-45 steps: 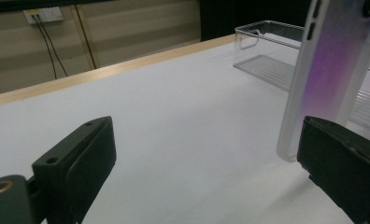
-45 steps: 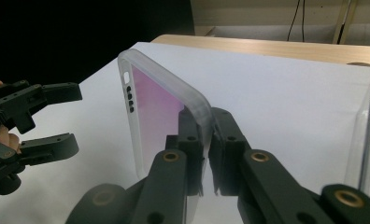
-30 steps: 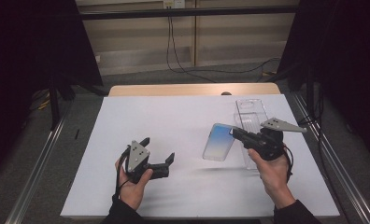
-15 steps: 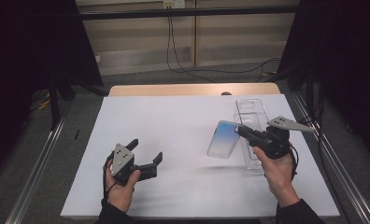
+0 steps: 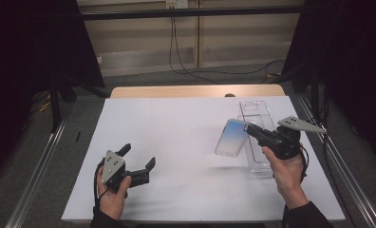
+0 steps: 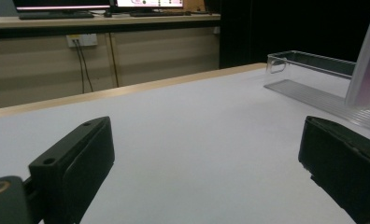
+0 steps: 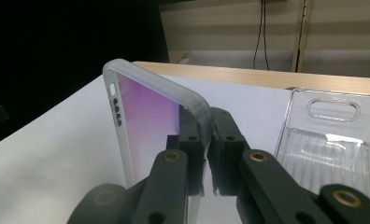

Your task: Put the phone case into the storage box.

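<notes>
1. Nearest the person in the high view, the left gripper [image 5: 137, 161] is held low over the near left part of the white table [image 5: 176, 137]. Its jaws stand wide apart with nothing between them; in the left gripper view only bare white surface lies between the two black jaws.
2. Farther in and to the right, the right gripper [image 5: 249, 129] is held above the table with its jaws pressed together on one edge of the phone case [image 5: 230, 137].
3. The phone case is a translucent shell that looks blue-tinted from above and purple-pink in the right gripper view [image 7: 148, 121]. It is lifted clear of the table, tilted, with a shadow on the surface beneath it. Its free end, with a small cutout and side slots, points away from the gripper.
4. Just beside the case, on the right part of the table, lies the clear plastic tray [image 5: 258, 111]. It is long and narrow, with a slot-shaped opening at its far end. Its moulded inside looks empty, though the near end is hidden behind the right gripper. The case is outside it.
5. Beyond the white surface, a wooden edge [image 5: 195, 91] runs along the far side.
</notes>
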A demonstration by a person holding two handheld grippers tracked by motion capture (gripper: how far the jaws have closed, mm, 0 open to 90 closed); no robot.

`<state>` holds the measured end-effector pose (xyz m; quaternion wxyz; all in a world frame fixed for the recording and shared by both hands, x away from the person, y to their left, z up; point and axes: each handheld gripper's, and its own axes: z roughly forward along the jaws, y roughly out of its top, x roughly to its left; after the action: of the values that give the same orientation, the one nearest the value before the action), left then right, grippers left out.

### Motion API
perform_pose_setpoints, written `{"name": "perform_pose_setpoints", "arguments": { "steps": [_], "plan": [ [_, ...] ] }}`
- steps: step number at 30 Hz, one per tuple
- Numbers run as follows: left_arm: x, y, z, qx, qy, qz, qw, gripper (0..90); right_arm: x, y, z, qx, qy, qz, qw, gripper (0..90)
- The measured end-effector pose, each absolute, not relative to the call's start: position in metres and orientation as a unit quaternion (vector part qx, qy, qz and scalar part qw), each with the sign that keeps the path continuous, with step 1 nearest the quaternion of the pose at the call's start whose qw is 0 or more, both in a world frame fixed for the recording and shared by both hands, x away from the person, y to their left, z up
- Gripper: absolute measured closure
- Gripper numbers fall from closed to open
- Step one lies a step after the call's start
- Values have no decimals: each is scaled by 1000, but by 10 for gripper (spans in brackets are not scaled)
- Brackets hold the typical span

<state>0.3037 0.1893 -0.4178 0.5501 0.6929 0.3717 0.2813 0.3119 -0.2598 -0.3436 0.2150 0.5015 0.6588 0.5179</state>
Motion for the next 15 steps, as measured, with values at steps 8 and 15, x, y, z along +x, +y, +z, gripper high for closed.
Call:
{"name": "perform_pose_setpoints", "arguments": {
  "steps": [8, 15],
  "plan": [
    [297, 201, -420, 678, 389, 296, 549, 25, 315, -263, -339, 501, 656, 516, 229, 840],
    [288, 212, -426, 678, 396, 285, 549, 14, 322, -267, -335, 507, 649, 518, 233, 839]
  ]
}}
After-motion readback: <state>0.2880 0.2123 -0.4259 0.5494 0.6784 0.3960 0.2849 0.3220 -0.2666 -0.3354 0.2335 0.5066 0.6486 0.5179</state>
